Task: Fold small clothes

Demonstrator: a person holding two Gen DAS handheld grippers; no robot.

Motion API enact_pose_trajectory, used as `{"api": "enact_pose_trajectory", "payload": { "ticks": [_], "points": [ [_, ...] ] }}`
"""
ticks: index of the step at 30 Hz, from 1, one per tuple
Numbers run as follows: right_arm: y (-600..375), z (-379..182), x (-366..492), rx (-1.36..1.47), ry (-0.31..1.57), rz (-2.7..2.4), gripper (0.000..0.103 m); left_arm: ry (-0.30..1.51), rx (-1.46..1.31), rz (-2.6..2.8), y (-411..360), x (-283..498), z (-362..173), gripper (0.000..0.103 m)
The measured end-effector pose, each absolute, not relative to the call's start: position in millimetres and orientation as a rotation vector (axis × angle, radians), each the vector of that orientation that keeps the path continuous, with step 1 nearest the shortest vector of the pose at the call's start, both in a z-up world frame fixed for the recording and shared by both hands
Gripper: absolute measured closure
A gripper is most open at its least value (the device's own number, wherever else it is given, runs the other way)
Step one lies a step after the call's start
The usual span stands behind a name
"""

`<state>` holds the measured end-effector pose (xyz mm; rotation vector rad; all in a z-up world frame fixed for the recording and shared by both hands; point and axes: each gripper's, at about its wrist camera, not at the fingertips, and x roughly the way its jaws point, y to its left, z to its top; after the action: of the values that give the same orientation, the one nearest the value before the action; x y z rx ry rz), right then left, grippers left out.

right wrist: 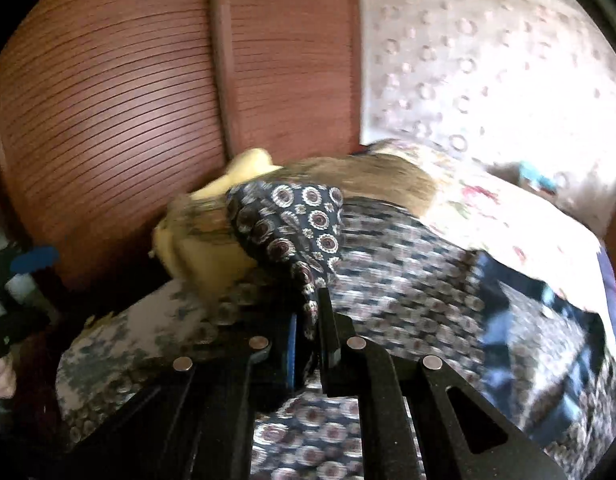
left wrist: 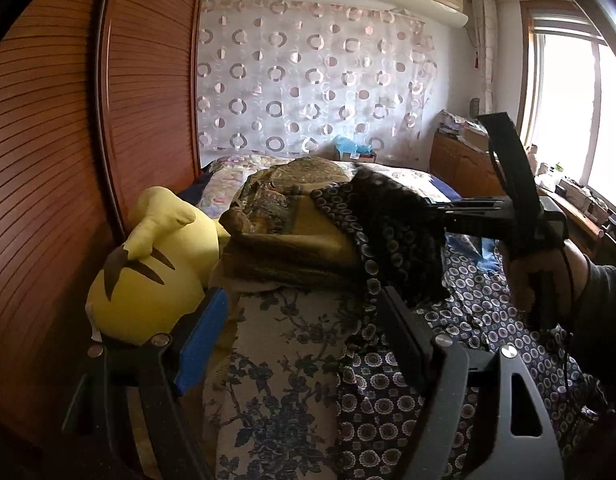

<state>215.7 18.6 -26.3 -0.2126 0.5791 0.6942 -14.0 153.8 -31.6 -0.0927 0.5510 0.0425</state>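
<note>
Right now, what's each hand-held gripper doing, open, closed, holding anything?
Left hand-held gripper: open, holding nothing.
Right hand-held gripper: shut on the dark patterned garment.

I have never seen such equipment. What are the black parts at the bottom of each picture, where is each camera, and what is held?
A person holds a two-finger tool in each hand, with a camera on each looking along its fingers. The left camera shows the left gripper open and empty; beyond it the person's hand holds the right tool. The right camera shows the right gripper shut on a dark patterned cloth, lifted from a bed. A yellow plush toy and folded blankets lie on the bed too.
</note>
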Motion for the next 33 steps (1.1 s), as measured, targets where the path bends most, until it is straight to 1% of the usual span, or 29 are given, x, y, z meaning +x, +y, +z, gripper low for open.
{"api": "enact_pose_trajectory", "payload": {
  "ticks": [2,4,6,7,8,9,15,22,27,33],
  "points": [
    [10,-29,221,-0.193,0.599,0.653,0.095,0.553,-0.093,0.037,152,-13,-33,0.025],
    [1,-27,218,-0.195,0.602,0.619,0.088,0.559,-0.092,0.036,151,-11,-34,0.026],
    [-7,-29,221,-0.18,0.607,0.607,0.07,0.562,-0.096,0.03,150,-10,-35,0.026],
    [-12,-28,220,-0.172,0.609,0.602,0.065,0.562,-0.1,0.024,149,-8,-36,0.026],
    [-17,-28,218,-0.169,0.609,0.598,0.057,0.563,-0.101,0.021,148,-8,-36,0.026],
    [-21,-26,216,-0.17,0.606,0.591,0.054,0.564,-0.102,0.018,146,-7,-36,0.026],
    [-65,-23,188,-0.162,0.599,0.565,0.053,0.561,-0.095,-0.013,132,-1,-36,0.025],
    [-140,-20,136,-0.129,0.593,0.448,0.053,0.559,-0.079,-0.063,106,15,-33,0.025],
    [-184,-22,106,-0.107,0.597,0.358,0.04,0.561,-0.059,-0.111,82,25,-32,0.026],
    [-234,-29,82,-0.069,0.624,0.238,0.039,0.583,-0.028,-0.174,49,40,-35,0.025]
  ]
}}
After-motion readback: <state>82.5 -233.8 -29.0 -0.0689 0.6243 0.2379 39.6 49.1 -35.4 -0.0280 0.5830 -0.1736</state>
